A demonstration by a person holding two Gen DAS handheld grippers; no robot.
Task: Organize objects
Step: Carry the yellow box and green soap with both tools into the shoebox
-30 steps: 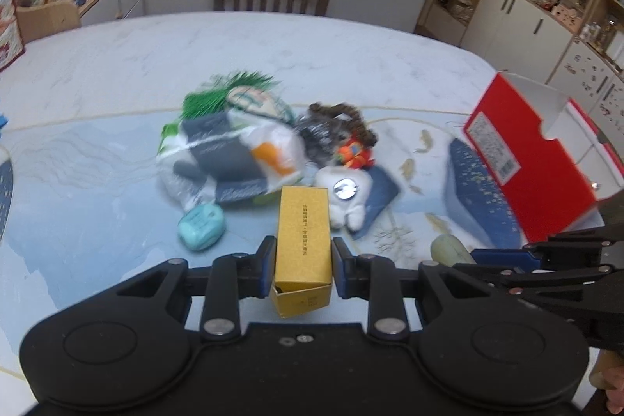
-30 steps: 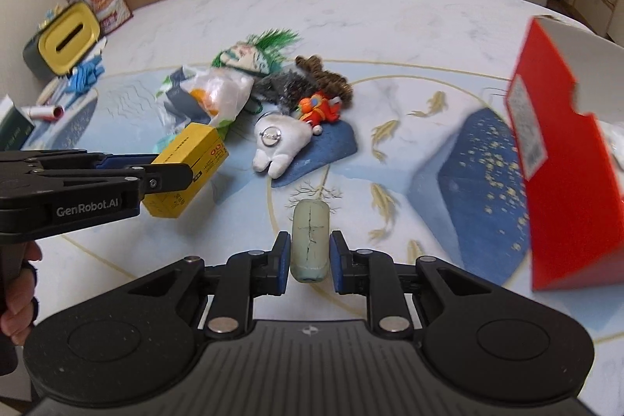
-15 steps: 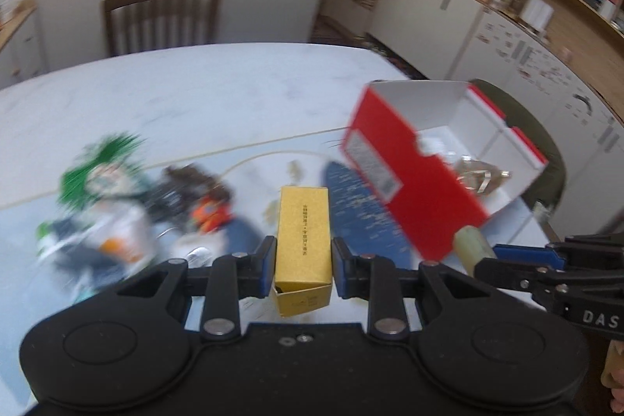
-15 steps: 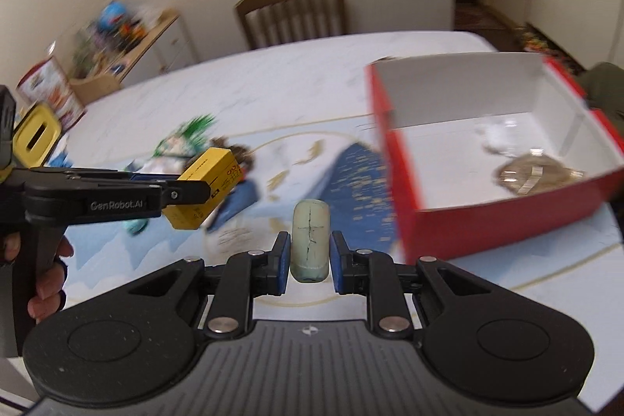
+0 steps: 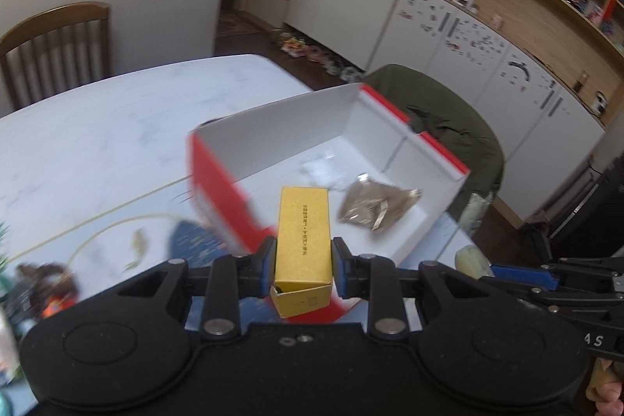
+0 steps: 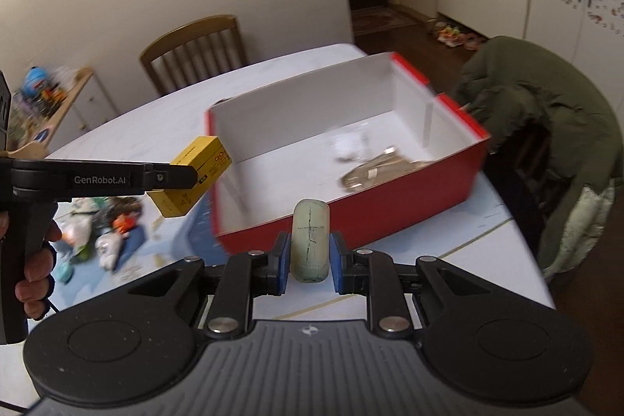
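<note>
The left gripper (image 5: 303, 262) pinches a long yellow carton (image 5: 304, 240) with fine dark print down its face and a loose end flap, held in the air over the near wall of the red box (image 6: 409, 197). The right gripper (image 6: 310, 258) clamps a pale green, cracked, rounded block (image 6: 311, 240), raised just short of the same box, which sits on the white marble worktop (image 5: 97, 127).

- The open box (image 6: 351, 217) stands on the table (image 6: 156, 119), right of the toy pile (image 6: 105, 240).
- A packet (image 6: 374, 170) lies inside the box, toward its right end.
- A chair (image 6: 195, 53) stands beyond the far table edge.
- A jacket (image 6: 546, 127) hangs right of the box.
</note>
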